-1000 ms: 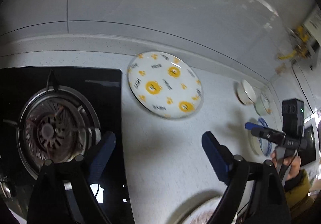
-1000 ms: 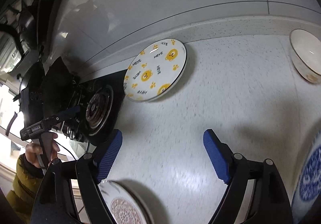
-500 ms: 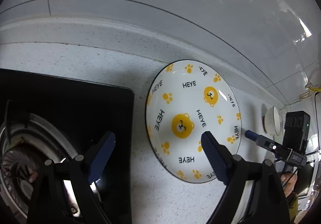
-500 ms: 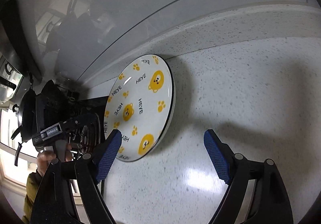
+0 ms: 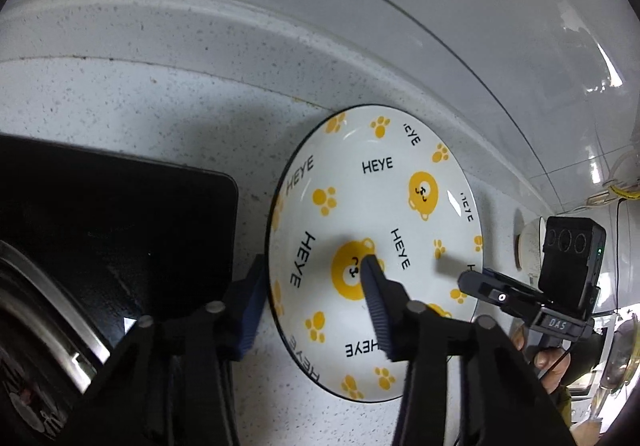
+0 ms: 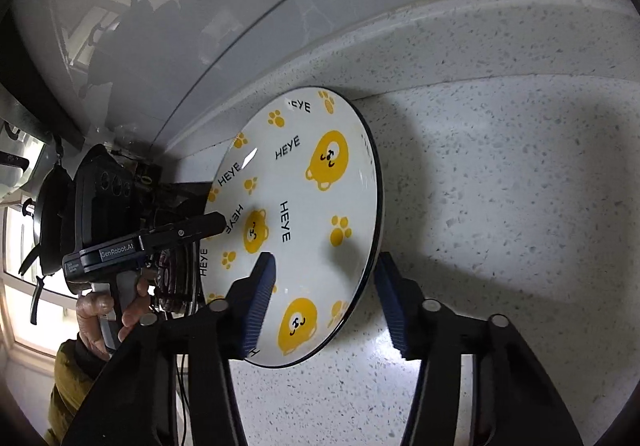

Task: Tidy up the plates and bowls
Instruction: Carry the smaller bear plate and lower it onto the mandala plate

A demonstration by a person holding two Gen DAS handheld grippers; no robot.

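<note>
A white plate with yellow bears, paw prints and "HEYE" lettering point(image 5: 372, 214) lies on the speckled counter by the back wall; it also shows in the right wrist view point(image 6: 304, 206). My left gripper point(image 5: 312, 286) is open and straddles the plate's left rim, one finger outside, one over the middle. My right gripper point(image 6: 324, 286) is open and straddles the plate's right rim the same way. Each gripper shows in the other's view, the right one point(image 5: 496, 290) and the left one point(image 6: 188, 230).
A black gas hob point(image 5: 112, 214) with a steel burner ring lies just left of the plate. A pale bowl point(image 5: 528, 242) stands on the counter to the right. The glossy white wall point(image 5: 360, 6) rises right behind the plate.
Both grippers have moved in towards the bear plate from either side and now straddle its rims. Their jaws have narrowed a little.
</note>
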